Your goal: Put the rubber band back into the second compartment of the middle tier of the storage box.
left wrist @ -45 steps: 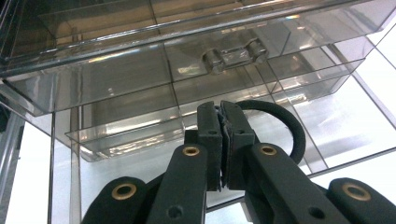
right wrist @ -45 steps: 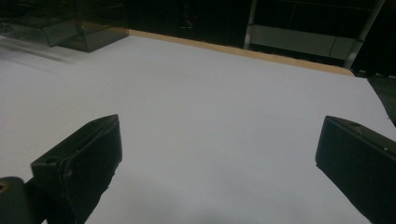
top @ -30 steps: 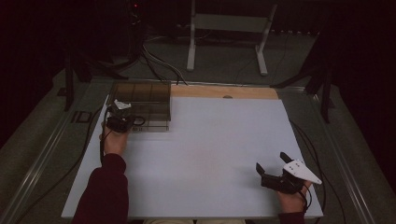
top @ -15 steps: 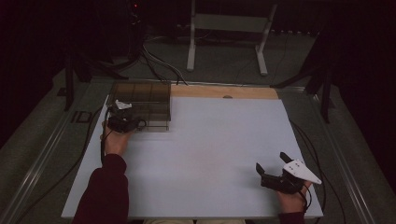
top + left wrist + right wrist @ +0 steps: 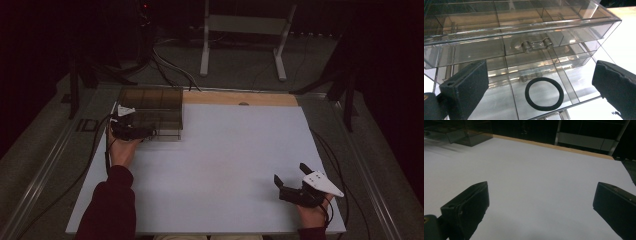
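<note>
L gripper (image 5: 536, 82): jaws spread wide, have just been opening, nothing pinched between them. Black ring (image 5: 544, 93) lies flat below and between the two pads, touching neither, on the floor of a compartment in the pulled-out drawer (image 5: 571, 82). Looks let go, not held.

Ring, by my read: thin band, prob rubber or elastic, v light, soft, will flex or fold if squeezed. Lying flat on smooth plastic, so hard to get a jaw under. Best hold, I'd say: one pad inside the loop, one outside, pinch the band itself at one spot. Squeezing across the whole circle would likely just buckle it. Divider walls sit close on both sides, so not much room for the jaws.

Drawer belongs to a clear plastic organizer box (image 5: 150, 112) at the far-left part of the table (image 5: 225, 165), w/ a small clear handle (image 5: 536, 45) on the drawer above. Box prob light, rigid, slippery, could slide if pushed; thin walls might crack under a hard clamp. Handle is the obvious place to pull.

In high view L gripper (image 5: 150, 133) sits at the box's near edge.

R gripper (image 5: 290, 182): jaws also wide apart, empty, parked over bare tabletop near the near-right corner, well apart from the box.
</note>
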A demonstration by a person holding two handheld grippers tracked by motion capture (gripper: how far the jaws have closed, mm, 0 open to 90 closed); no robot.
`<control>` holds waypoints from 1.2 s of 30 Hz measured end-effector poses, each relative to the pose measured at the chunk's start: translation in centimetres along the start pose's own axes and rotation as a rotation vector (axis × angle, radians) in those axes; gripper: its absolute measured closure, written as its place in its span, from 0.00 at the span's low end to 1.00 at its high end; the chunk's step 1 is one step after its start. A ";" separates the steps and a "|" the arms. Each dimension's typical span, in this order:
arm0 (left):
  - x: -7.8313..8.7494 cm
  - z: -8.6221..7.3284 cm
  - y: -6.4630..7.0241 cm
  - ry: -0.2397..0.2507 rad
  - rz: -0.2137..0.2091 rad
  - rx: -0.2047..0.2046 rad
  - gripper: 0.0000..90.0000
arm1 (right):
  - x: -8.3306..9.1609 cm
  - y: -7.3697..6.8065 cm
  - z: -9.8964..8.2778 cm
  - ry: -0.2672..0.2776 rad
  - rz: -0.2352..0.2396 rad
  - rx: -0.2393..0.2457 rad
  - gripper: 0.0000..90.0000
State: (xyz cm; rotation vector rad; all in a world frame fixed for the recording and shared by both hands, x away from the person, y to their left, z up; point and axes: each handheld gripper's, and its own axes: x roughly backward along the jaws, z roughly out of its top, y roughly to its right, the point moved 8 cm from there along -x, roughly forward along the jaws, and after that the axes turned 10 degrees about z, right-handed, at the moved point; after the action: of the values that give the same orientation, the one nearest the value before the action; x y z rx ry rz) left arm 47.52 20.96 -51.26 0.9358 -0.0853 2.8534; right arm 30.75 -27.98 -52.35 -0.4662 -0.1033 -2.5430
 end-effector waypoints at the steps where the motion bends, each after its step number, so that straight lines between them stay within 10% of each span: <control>1: 0.2 0.0 0.0 0.003 -0.002 0.000 0.01 | 0.0 0.0 0.0 -0.001 0.000 0.000 0.01; 23: 5.4 1.1 2.6 0.148 -0.091 -0.075 0.00 | 0.0 -0.3 0.1 0.003 0.008 0.005 0.01; 36: 9.7 -3.5 3.8 0.222 -0.114 -0.149 0.00 | -0.2 -1.3 0.2 0.003 0.053 -0.002 0.01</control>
State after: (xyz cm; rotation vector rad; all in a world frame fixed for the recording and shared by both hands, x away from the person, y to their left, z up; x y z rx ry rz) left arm 37.17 18.58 -48.34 0.5725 -0.2098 2.7786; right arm 30.30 -26.73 -52.23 -0.4602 -0.0870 -2.4922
